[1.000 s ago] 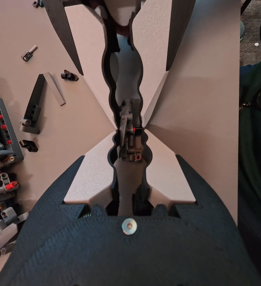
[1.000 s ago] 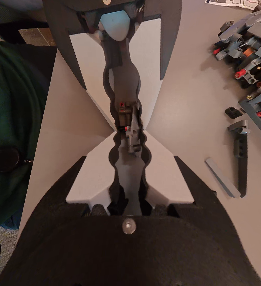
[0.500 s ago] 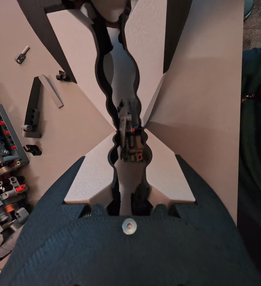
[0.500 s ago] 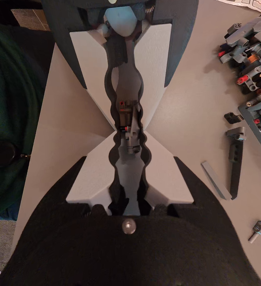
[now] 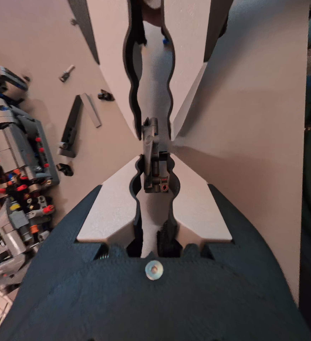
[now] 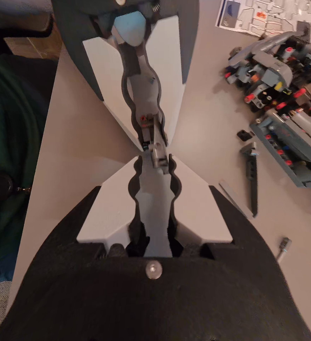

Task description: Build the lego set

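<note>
Table (image 5: 243,184) bare on person's side, crowded on far side. No tray, bin or box in view; loose parts lying straight on tabletop, so nothing contained.

Main model (image 5: 18,147), grey with red and orange pins, part built, resting well apart from both grippers. Printed instruction sheet (image 6: 261,16) beyond it.

Loose stock near model: long dark beam (image 5: 71,129), pale grey panel (image 5: 92,110) just beside it, black connector (image 5: 65,168), small grey pin (image 5: 67,72).

Small sub-assembly (image 5: 154,171) held in air above table, bridging two grippers set tip to tip.

Left gripper (image 5: 154,158): jaws nearly closed, clamped on dark, red-pinned end of sub-assembly.

Right gripper (image 6: 154,158): jaws equally narrow around slim grey end; piece lying against one finger, gap visible on other side, firm hold not confirmable.

Handling, judged: rigid plastic, very light, smooth-faced and liable to slip or twist under off-centre pressure. Press-fit joints likely to separate if pried. Best hold across flat opposing faces of blocky end, not on thin angled grey arm.
</note>
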`<state>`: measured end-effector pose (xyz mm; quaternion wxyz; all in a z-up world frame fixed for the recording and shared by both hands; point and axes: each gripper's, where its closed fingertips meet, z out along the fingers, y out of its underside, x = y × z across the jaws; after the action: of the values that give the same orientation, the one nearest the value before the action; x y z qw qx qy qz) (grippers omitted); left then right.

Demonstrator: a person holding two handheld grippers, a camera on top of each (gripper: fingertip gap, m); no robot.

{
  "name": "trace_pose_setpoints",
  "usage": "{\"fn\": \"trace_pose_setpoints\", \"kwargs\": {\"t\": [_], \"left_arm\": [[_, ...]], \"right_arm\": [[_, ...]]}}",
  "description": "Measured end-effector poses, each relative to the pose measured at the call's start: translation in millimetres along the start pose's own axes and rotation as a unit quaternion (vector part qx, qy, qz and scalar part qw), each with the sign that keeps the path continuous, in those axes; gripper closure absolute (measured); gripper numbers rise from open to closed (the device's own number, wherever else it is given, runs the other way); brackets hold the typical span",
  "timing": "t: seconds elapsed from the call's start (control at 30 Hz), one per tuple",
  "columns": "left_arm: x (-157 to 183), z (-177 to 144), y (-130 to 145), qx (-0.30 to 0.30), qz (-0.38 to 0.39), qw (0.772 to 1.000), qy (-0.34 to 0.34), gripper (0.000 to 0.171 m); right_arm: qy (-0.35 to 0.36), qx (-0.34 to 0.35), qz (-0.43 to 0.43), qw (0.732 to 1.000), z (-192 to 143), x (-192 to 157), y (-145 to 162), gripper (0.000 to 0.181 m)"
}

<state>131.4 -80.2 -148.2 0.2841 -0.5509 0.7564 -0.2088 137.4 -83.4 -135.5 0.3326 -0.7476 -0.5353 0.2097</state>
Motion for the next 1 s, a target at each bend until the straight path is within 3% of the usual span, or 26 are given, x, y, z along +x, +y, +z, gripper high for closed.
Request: {"fn": "trace_pose_setpoints", "kwargs": {"t": [0.1, 0.23, 0.43, 0.6, 0.8, 0.9, 1.0], "left_arm": [[-7, -6, -9, 0.016, 0.037, 0.998, -0.051, 0.149], [-12, -9, -18, 0.013, 0.085, 0.991, -0.107, 0.149], [-18, -19, -27, 0.054, 0.044, 0.993, -0.097, 0.145], [-14, -26, -31, 0.111, -0.064, 0.992, -0.011, 0.129], [-2, -31, -39, 0.18, -0.155, 0.965, 0.112, 0.148], [-5, -35, -43, 0.208, -0.177, 0.954, 0.122, 0.154], [-16, -37, -47, 0.227, -0.167, 0.957, 0.068, 0.16]], "right_arm": [[0.022, 0.005, 0.006, 1.0, -9, 6, 0, 0.152], [0.068, 0.011, -0.034, 0.997, -16, 11, -7, 0.164], [0.14, 0.01, -0.109, 0.984, -30, 14, -20, 0.166], [0.184, 0.017, -0.164, 0.969, -40, 12, -31, 0.166], [0.207, 0.016, -0.221, 0.953, -46, 7, -40, 0.166], [0.219, 0.033, -0.219, 0.95, -49, 9, -44, 0.165], [0.232, 0.046, -0.192, 0.952, -52, 18, -44, 0.153]]}}
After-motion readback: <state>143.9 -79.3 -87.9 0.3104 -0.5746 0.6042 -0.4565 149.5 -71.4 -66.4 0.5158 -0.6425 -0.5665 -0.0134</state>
